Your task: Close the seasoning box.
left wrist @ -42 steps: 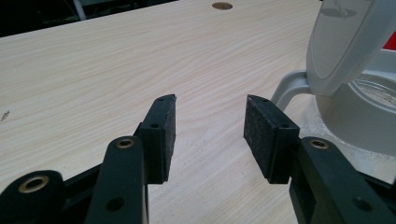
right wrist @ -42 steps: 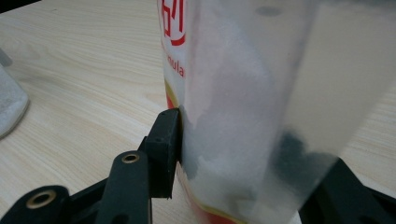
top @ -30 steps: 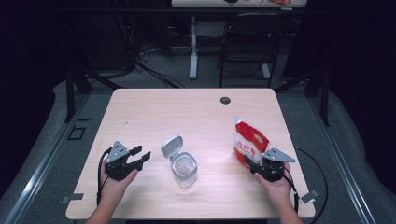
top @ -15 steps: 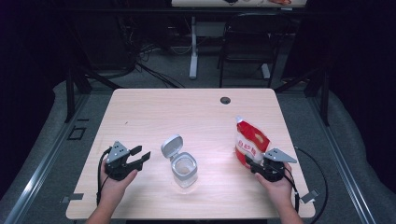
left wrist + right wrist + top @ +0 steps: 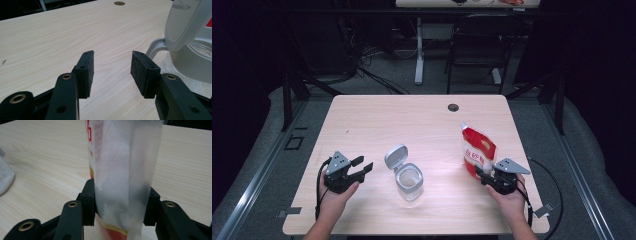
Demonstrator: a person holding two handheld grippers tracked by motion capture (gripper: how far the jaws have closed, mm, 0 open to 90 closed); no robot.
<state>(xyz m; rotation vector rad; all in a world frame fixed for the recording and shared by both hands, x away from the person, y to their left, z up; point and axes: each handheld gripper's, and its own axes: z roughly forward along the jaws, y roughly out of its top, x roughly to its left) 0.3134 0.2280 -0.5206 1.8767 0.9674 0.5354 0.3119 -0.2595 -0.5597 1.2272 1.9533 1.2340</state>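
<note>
Pouch [image 5: 478, 150], red and white, stands upright at the right side of the bench [image 5: 412, 120], exactly where it stood a second ago; nothing on the bench has shifted since. The right claw [image 5: 120, 202] is clenched on the pouch's lower edge, white granules showing through its clear side. The left claw [image 5: 112, 70] rests released, its jaws apart over bare wood just beside the clear jar [image 5: 409, 181], whose grey lid [image 5: 395, 156] is flipped open; whether anything is inside cannot be told.

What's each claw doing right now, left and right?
Left claw: open, empty, beside the jar.
Right claw: closed on the red-and-white pouch, which stands upright.
</note>
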